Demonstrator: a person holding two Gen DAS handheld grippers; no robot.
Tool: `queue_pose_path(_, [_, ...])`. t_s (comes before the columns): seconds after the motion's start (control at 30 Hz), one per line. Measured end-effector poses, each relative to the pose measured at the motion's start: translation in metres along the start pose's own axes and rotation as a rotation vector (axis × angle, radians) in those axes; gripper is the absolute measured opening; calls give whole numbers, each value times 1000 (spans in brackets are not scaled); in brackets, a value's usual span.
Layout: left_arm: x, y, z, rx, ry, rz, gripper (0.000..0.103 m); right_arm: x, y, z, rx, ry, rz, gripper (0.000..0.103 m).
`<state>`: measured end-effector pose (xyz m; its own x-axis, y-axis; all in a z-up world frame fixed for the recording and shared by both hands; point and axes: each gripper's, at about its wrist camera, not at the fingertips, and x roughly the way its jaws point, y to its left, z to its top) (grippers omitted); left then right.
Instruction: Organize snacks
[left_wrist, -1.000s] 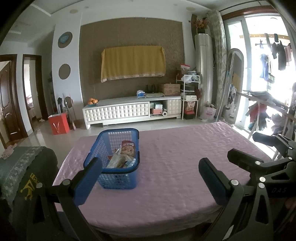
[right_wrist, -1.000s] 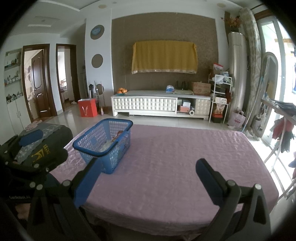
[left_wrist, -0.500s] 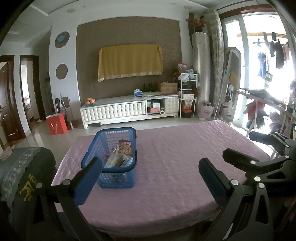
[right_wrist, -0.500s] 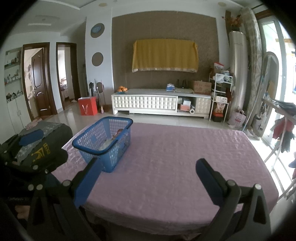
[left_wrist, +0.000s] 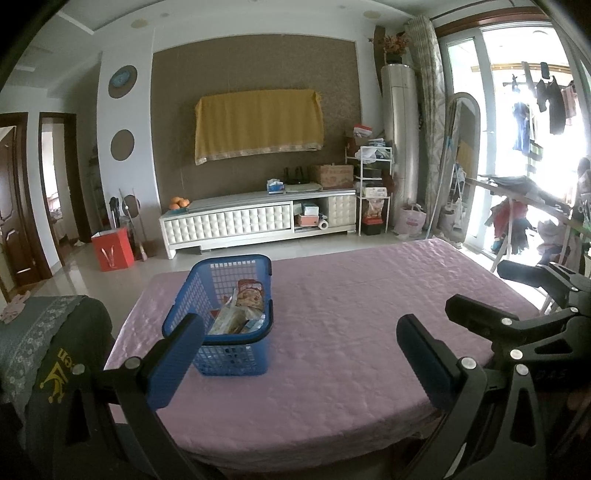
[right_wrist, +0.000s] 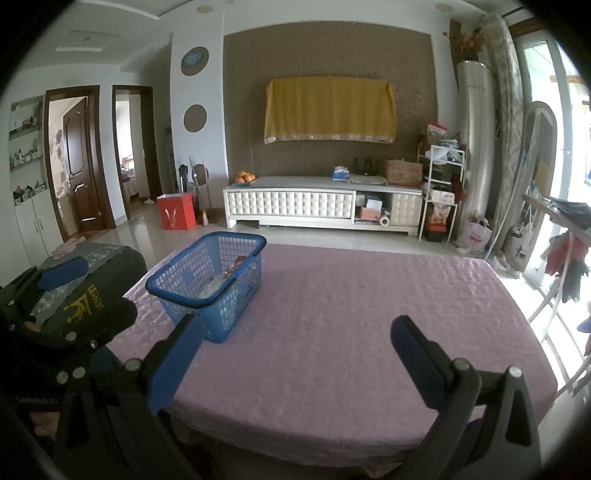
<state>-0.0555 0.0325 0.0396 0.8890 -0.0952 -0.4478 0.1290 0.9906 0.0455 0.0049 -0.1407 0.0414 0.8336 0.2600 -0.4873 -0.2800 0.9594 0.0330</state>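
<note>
A blue mesh basket (left_wrist: 225, 317) stands on the left half of the table with the pink cloth (left_wrist: 354, 317). Several snack packets (left_wrist: 242, 314) lie inside it, one red-topped and upright. From the right wrist view the basket (right_wrist: 210, 280) shows only a little of the packets over its rim. My left gripper (left_wrist: 301, 354) is open and empty, held near the table's front edge, its left pad close in front of the basket. My right gripper (right_wrist: 295, 354) is open and empty too, over the front of the cloth to the right of the basket.
A dark chair back with a grey lace cover (left_wrist: 48, 354) stands at the table's left. Beyond the table are a white TV cabinet (left_wrist: 258, 221), a red bag (left_wrist: 112, 249) on the floor and a clothes rack (left_wrist: 524, 206) at the right. The right half of the cloth is bare.
The left gripper's view has drifted slightly right and up, so the basket sits a little lower left. The right gripper's view has barely shifted. Both grippers have stayed open.
</note>
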Motion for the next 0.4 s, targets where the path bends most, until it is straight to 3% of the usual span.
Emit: queue_pose_path(0.4, [1, 3, -2, -11, 7, -3, 103, -1, -2, -1, 2, -2, 3, 103])
